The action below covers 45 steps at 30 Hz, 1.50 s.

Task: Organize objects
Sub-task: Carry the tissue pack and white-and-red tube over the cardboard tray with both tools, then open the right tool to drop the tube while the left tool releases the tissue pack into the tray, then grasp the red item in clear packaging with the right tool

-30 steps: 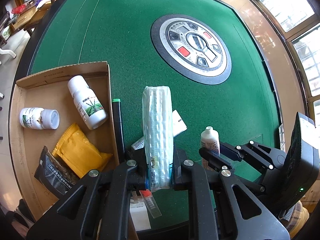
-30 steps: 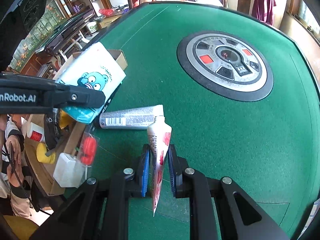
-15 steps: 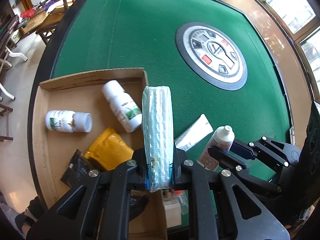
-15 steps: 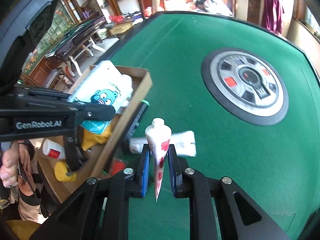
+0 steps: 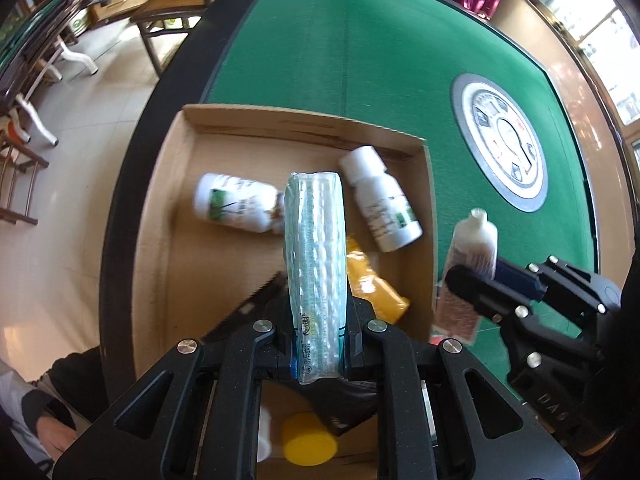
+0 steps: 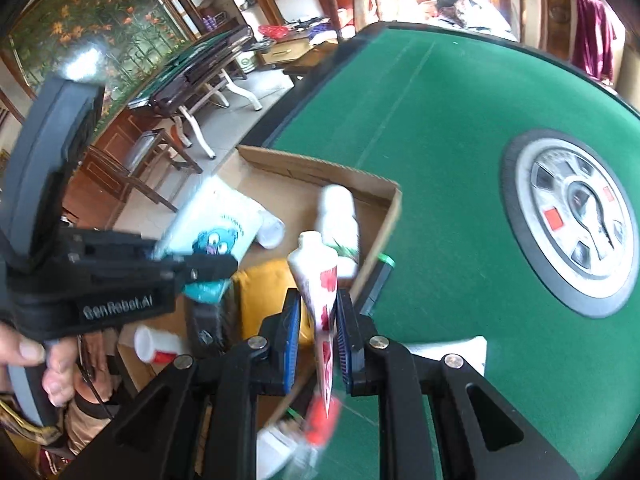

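Note:
My left gripper point(image 5: 318, 340) is shut on a pale green tissue pack point(image 5: 316, 264) and holds it above the cardboard box point(image 5: 304, 124). My right gripper point(image 6: 318, 338) is shut on a white tube with red flowers point(image 6: 320, 280), held upright over the box's right wall point(image 6: 380, 240). The tube point(image 5: 474, 244) and right gripper also show in the left wrist view, and the tissue pack point(image 6: 216, 224) in the right wrist view. In the box lie two white bottles point(image 5: 380, 200) point(image 5: 236, 204), a yellow pouch point(image 5: 372, 284) and a dark packet point(image 5: 248, 308).
The box sits at the left edge of a green felt table point(image 5: 360, 52) with a round control panel point(image 5: 504, 140) in its middle. A yellow cap point(image 5: 308, 444) and a white-and-red bottle point(image 6: 156, 346) lie near me. Chairs and another table stand beyond the edge.
Both grippers have moved left from over the felt to over the box, each still holding its item. The white tube lying on the felt has dropped mostly out of view.

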{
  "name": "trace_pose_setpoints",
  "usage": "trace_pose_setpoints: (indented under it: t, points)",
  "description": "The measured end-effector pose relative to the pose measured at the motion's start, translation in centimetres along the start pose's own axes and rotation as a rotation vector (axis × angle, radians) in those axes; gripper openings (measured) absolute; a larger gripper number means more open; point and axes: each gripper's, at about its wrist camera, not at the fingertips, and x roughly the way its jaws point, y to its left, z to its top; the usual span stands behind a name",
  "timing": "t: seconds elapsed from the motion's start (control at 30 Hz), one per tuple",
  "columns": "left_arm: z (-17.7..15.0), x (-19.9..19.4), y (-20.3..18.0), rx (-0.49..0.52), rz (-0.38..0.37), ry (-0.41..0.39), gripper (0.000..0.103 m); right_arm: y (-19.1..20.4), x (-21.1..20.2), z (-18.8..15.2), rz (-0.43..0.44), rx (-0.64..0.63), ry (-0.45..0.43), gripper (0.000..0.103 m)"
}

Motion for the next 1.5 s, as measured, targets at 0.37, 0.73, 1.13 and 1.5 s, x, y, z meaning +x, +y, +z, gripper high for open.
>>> trace_pose_setpoints:
  t: [0.37,0.73,1.13,1.5]
  points:
    - [-1.4,0.3,5.0,-0.106,0.027,0.018,0.014,2.4,4.9,3.7,-0.009,-0.083,0.053,0.015]
    - [-1.8,1.1,6.8,-0.159,0.037,0.027,0.014,2.1,7.9,5.0,-0.002,-0.089,0.098,0.017]
    - [-2.7,1.1,6.2,-0.161,0.071,0.016,0.051,-1.7,2.6,1.9,0.032,0.008,0.054,0.04]
    - [-5.7,1.2,6.2,-0.197,0.075,0.016,0.054,-3.4,2.5,-1.4,-0.023,0.057,0.096,0.04]
